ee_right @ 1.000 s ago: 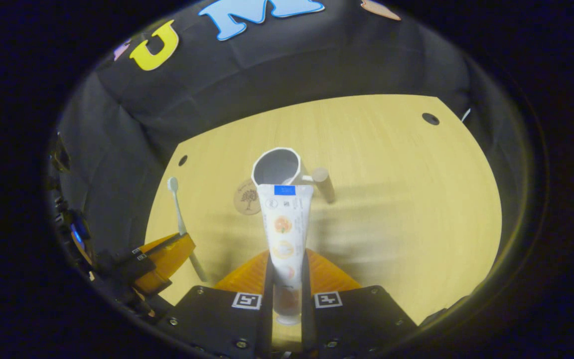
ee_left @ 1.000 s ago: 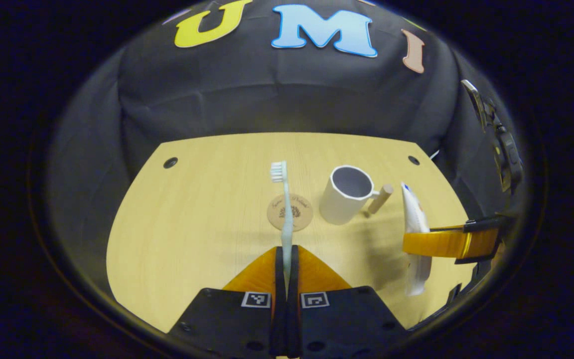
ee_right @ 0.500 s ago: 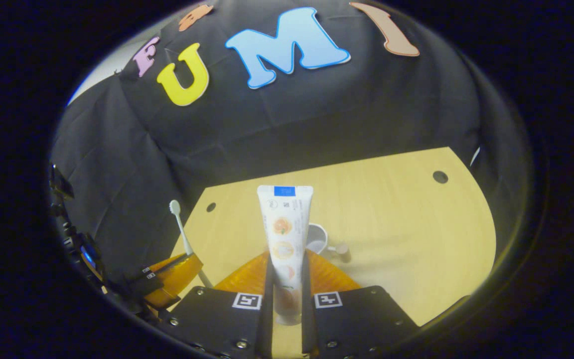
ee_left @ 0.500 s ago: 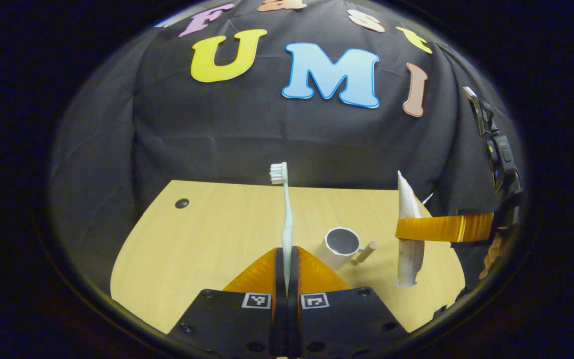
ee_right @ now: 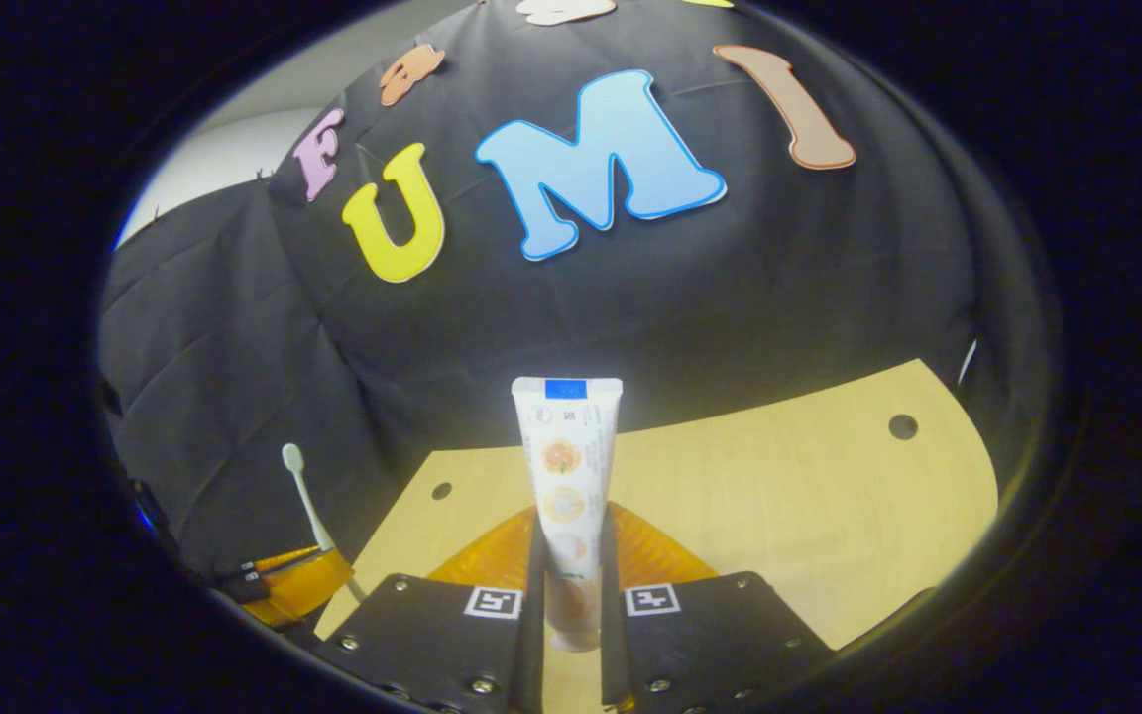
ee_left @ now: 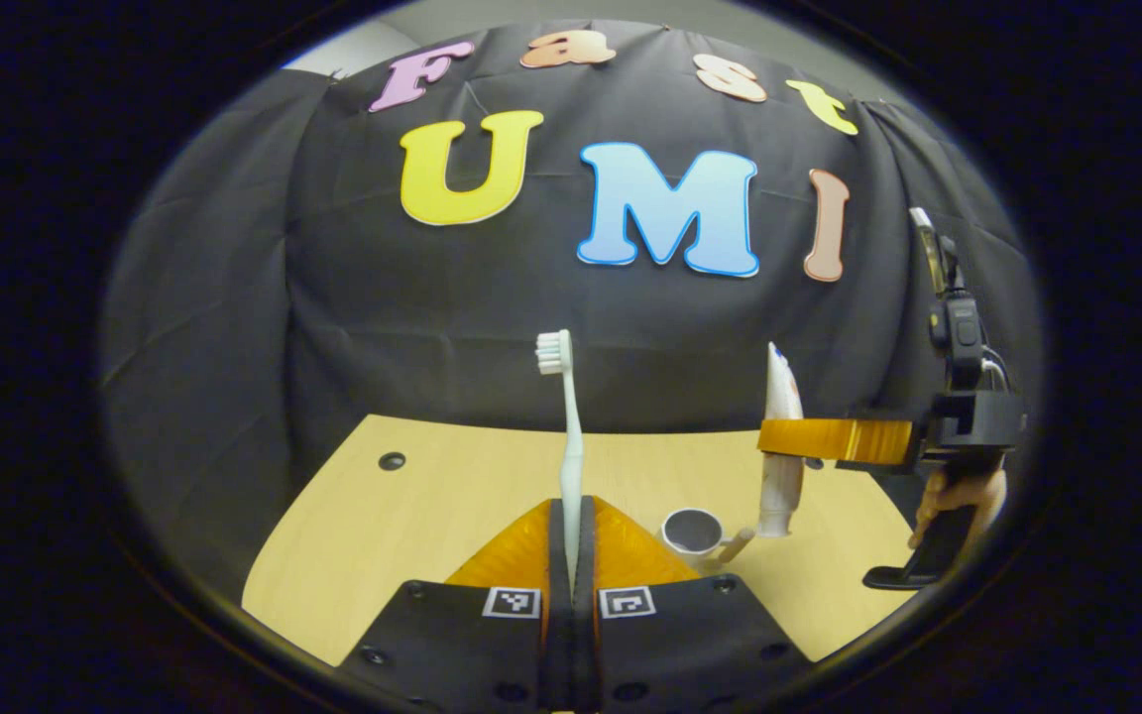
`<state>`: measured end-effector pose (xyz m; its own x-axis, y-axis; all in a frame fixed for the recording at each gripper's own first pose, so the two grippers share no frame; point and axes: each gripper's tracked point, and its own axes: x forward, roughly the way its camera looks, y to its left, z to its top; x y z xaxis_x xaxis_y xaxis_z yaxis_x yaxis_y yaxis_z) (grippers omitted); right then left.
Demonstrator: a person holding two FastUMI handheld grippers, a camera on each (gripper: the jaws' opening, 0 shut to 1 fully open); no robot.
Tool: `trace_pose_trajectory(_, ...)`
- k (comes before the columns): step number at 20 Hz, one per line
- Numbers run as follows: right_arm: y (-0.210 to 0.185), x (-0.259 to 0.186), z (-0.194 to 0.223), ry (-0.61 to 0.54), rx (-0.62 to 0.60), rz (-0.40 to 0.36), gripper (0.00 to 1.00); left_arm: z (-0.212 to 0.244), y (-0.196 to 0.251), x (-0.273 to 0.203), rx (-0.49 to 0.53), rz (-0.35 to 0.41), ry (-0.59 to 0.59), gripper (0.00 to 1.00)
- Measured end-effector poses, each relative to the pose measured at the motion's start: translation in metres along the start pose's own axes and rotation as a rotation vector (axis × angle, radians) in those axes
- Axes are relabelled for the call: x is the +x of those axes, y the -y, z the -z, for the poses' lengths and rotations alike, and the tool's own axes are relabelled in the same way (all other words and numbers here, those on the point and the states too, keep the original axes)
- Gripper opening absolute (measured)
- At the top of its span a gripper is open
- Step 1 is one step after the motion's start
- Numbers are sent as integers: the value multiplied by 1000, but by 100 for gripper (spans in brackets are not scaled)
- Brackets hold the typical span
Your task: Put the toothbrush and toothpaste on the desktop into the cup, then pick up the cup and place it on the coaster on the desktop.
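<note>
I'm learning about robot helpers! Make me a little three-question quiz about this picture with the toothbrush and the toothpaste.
1. True or false: the toothbrush is held with its bristles pointing up.
2. What does the right hand-held gripper hold? A) cup B) toothpaste tube C) coaster
3. Fill in: the white cup stands on the wooden ____.

Key:
1. True. The left hand-held gripper pinches the handle; the bristles are at the top.
2. B. The toothpaste tube stands upright between its fingers.
3. Desktop. The cup looks empty from here, with nothing sticking out.
</note>
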<state>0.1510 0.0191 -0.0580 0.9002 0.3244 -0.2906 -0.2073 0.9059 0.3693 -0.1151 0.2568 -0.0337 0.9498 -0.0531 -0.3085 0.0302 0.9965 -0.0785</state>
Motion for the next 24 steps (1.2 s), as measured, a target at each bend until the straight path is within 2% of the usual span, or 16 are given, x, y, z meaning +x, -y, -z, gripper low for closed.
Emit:
trace_pose_trajectory(4, 14, 40, 5, -22, 4, 23, 23, -17, -4, -5, 7, -5, 51, 7)
trace_pose_trajectory(9, 30, 80, 10, -2, 26, 52, 23, -15, -10, -17, -46, -20, 49, 6)
trace_pose_trajectory(12, 43, 101, 30, -44, 40, 91, 23, -10, -21, -22, -68, -47, 37, 7)
trace_pose_trajectory(16, 53, 118, 50, -80, 47, 119, 23, 1, -31, -27, -102, -64, 9, 7)
trace_pose_trajectory(20, 62, 127, 63, -96, 31, 178, 23, 7, -36, -31, -119, -77, -6, 7)
trace_pose_trajectory(24, 63, 130, 71, -102, 55, 191, 23, 11, -40, -30, -139, -83, -19, 7)
